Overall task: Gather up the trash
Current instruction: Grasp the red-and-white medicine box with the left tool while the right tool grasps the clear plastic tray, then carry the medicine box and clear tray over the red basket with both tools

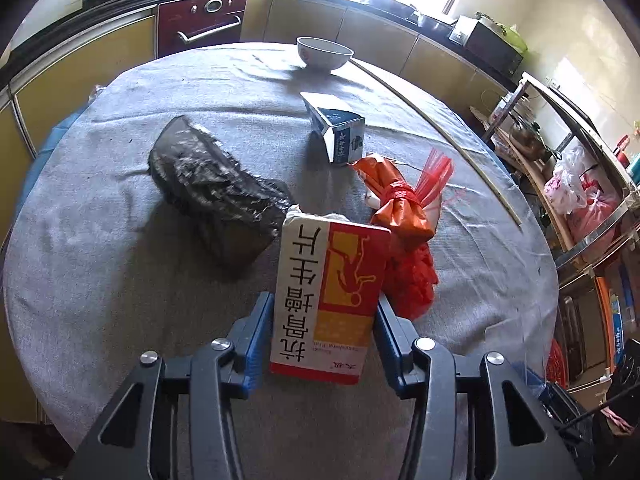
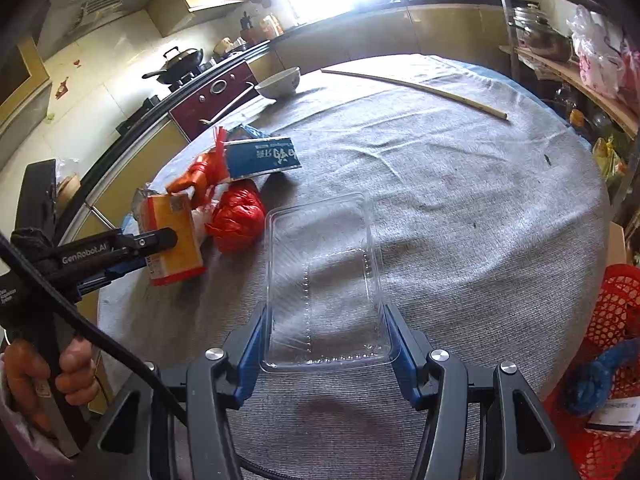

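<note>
My left gripper (image 1: 323, 312) is shut on a white, red and yellow medicine box (image 1: 328, 300), held over the grey-clothed round table (image 1: 120, 280); the box also shows in the right wrist view (image 2: 174, 236). My right gripper (image 2: 326, 332) is shut on a clear plastic clamshell tray (image 2: 324, 280). On the table lie a crumpled black bag (image 1: 216, 192), a blue and white carton (image 1: 338, 132), and red and orange plastic wrappers (image 1: 404, 216). In the right wrist view the carton (image 2: 264, 158) and a red bag (image 2: 238, 220) lie left of the tray.
A white bowl (image 1: 324, 54) stands at the table's far edge, with a long thin stick (image 1: 440, 128) along the right side. A red mesh basket (image 2: 616, 344) sits beyond the table's right edge. Kitchen cabinets and a shelf rack (image 1: 580, 184) surround the table.
</note>
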A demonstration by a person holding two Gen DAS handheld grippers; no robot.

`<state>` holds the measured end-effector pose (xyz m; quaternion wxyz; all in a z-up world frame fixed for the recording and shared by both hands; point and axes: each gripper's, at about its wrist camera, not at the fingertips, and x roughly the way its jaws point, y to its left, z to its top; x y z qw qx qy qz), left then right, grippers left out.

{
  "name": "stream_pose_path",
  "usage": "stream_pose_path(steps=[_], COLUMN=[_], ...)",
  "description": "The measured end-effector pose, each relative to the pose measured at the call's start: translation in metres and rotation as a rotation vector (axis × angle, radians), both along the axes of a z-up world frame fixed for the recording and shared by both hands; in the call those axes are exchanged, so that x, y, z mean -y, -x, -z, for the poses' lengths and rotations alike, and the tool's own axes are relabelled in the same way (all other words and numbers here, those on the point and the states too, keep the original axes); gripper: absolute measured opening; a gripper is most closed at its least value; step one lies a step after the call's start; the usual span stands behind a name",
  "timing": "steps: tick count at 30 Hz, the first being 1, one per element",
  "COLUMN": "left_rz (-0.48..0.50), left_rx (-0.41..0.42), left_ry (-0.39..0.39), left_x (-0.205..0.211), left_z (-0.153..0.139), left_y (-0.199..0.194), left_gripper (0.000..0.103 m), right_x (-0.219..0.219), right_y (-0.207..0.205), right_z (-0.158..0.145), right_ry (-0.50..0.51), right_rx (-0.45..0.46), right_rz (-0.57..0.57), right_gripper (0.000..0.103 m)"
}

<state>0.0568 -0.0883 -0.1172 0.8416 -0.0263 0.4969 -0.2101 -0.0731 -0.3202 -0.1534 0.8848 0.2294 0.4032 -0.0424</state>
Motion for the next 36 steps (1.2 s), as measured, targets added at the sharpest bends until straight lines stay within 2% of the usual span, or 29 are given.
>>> stream_pose_path(steps=[15,28,36], left_rz=[0.084,0.246,0.266], left_rx=[0.054,0.121,0.137], left_ry=[0.037,0.021,-0.011], left_x=[-0.018,0.023,0.034], left_z=[-0.034,-0.050,-0.051], left_y=[0.046,0.089,0.093], left_gripper=[0.050,0.050,0.050], right_x=[-0.016,0.000,0.025], right_y=[0.009,0.032,0.048], right_z=[-0.023,-0.036,-0.029], right_ry=[0.014,-0.001,-0.052], right_rx=[0.093,0.177,0.180], right_rz=[-0.013,0.013,0.063], right_gripper=[0.059,0.059,0.059])
